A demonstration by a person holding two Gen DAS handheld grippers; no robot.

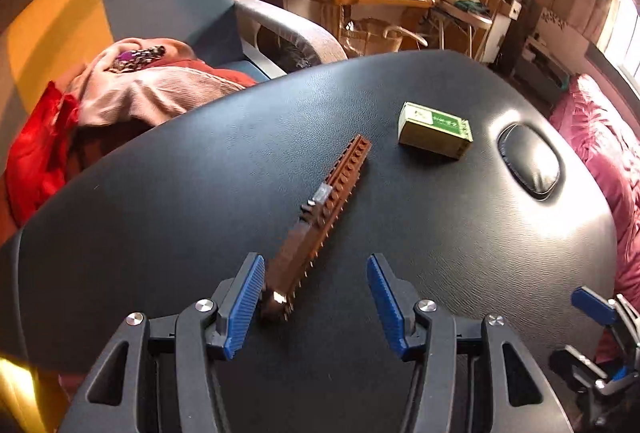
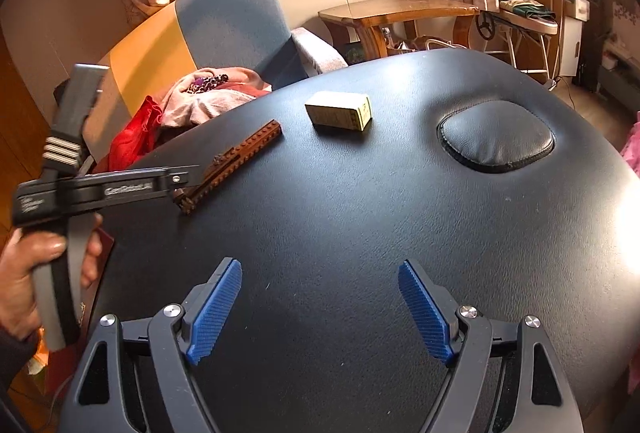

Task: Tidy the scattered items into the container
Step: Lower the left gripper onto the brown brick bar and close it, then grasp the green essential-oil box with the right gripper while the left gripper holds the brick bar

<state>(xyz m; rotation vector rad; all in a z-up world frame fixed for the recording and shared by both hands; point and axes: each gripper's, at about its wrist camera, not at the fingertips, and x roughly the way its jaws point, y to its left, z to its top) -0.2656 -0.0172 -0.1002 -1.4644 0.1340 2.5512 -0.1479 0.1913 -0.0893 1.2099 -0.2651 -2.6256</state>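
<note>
Jaws of the left gripper (image 1: 316, 287) are gaping around the near end of a brown spiked brick strip (image 1: 320, 213) lying on the black padded counter (image 1: 200, 161); nothing is gathered yet, no container showing. A green-labelled box (image 1: 435, 129) is waiting beyond, print unreadable.

Right gripper (image 2: 320, 307) jaws are hanging released over bare padding, strip (image 2: 232, 165) and box (image 2: 339, 111) well ahead; the left tool's lettering is blurring.

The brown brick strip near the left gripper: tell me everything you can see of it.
The brown brick strip is a long, narrow bar that looks like plastic building bricks, with rows of studs on top, small spikes along one edge and a small grey piece near the middle. It lies flat on the black padded table, slanting away toward the small green and yellow box without touching it. Its near end sits between the open fingers of the left gripper, close to the left one; whether they touch cannot be told.
</note>
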